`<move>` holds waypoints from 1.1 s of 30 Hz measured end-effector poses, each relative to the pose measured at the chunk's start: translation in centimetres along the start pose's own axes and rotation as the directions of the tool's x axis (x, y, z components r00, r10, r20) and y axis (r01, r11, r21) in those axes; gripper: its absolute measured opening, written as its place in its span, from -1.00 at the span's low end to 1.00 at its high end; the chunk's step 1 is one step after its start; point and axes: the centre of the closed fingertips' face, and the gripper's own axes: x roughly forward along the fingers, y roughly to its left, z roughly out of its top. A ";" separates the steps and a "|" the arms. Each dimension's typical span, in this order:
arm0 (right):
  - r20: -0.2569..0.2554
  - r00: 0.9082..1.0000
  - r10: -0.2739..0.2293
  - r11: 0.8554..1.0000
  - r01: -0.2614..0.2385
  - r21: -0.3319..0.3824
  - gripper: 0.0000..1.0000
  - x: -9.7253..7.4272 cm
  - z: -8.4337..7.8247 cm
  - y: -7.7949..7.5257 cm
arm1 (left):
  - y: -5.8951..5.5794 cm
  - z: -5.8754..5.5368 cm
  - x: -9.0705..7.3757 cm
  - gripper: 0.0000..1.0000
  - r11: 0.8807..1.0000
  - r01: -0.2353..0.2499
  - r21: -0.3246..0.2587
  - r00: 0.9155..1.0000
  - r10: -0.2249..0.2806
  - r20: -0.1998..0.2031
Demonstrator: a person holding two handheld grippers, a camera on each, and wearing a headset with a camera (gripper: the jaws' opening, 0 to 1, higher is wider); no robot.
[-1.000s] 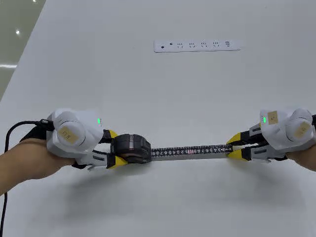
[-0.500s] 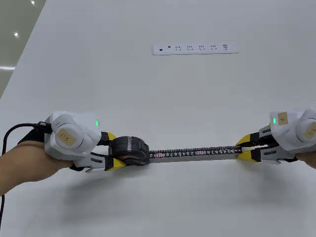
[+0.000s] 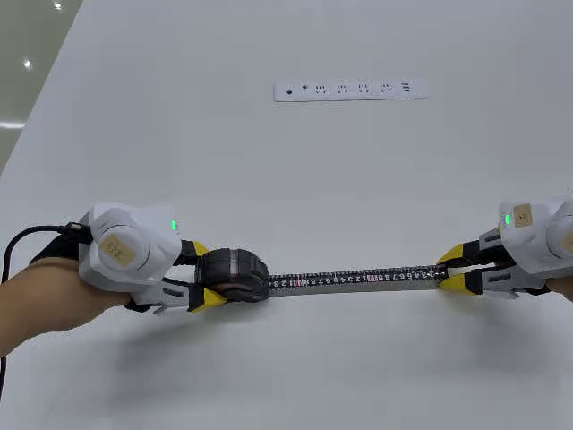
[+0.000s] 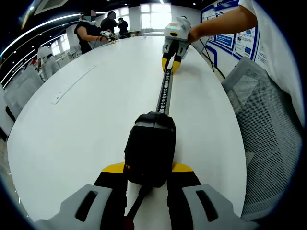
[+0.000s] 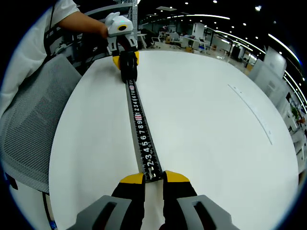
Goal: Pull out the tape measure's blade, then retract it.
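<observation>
Black tape measure case (image 3: 235,273) sits clamped in our left gripper (image 3: 204,274), anchored on the surface (image 3: 295,179); our right gripper (image 3: 453,269) pinches the blade (image 3: 358,279) tip, holding it taut

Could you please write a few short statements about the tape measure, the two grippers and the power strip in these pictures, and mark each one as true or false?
1. The left gripper is shut on the tape measure case. True.
2. The blade is fully inside the case. False: it is pulled out and reaches the right gripper.
3. The right gripper grips the blade's end. True.
4. The power strip lies between the two grippers. False: it lies farther off on the table, beyond the blade.
</observation>
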 end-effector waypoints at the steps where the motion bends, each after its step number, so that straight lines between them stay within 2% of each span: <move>1: -0.003 1.000 0.000 1.000 0.000 -0.005 -0.79 0.0 0.0 0.0 | 0.0 0.0 0.0 -0.47 1.000 -0.001 -0.004 1.000 0.001 -0.002; 17: -0.023 1.000 0.000 1.000 0.000 -0.020 -0.75 0.1 -0.1 0.2 | 0.0 0.1 0.1 -0.46 1.000 -0.014 -0.007 1.000 0.014 -0.005; 22: -0.018 1.000 -0.012 1.000 0.013 0.018 -0.69 0.0 -0.1 0.2 | 0.0 0.1 0.1 -0.44 1.000 -0.027 0.000 1.000 0.027 -0.014; 23: -0.007 1.000 -0.016 0.999 0.017 0.051 -0.65 -0.1 0.2 0.2 | 0.1 0.1 0.1 -0.43 1.000 -0.031 -0.005 0.999 0.031 -0.015; 27: -0.009 1.000 -0.024 0.998 0.024 0.052 -0.57 0.0 0.2 0.0 | 0.2 0.2 -0.2 -0.35 0.999 -0.038 -0.022 0.999 0.038 -0.009; 31: -0.008 1.000 -0.024 0.998 0.025 0.055 -0.58 0.0 0.3 0.0 | 0.3 0.1 -0.3 -0.33 0.999 -0.038 -0.025 0.999 0.038 -0.010; 33: -0.001 1.000 -0.028 0.998 0.028 0.059 -0.57 0.0 0.5 0.0 | 0.2 0.3 -0.4 -0.32 0.999 -0.035 -0.036 0.999 0.035 0.004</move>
